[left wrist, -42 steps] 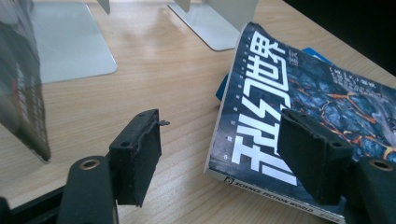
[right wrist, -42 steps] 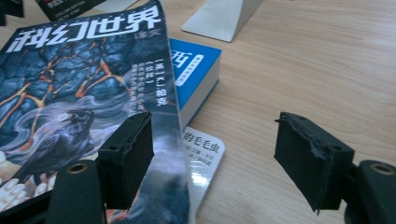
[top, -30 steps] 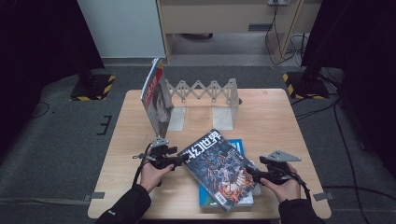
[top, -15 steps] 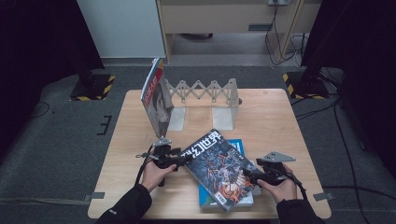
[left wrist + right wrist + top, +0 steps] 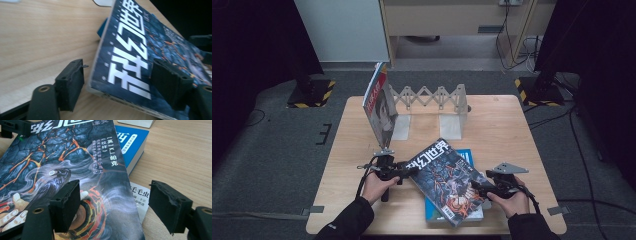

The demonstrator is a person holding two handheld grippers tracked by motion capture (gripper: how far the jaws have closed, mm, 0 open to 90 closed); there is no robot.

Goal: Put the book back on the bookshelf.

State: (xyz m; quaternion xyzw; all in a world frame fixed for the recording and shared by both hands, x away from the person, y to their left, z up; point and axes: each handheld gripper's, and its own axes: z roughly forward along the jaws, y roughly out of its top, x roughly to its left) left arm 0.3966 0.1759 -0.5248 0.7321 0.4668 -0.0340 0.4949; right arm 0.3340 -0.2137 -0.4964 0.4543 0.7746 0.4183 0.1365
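My left gripper [image 5: 117,82] stands spread astride the dark magazine's [image 5: 446,181] top corner, pads not pressing. My right gripper [image 5: 115,205] gapes over its lower edge, above the blue book [image 5: 131,141].

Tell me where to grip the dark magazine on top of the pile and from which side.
Grip the dark magazine at its two opposite short edges, one gripper from each side. It lies flat and wide on the blue book; the left gripper already straddles its title-end edge, jaws open.
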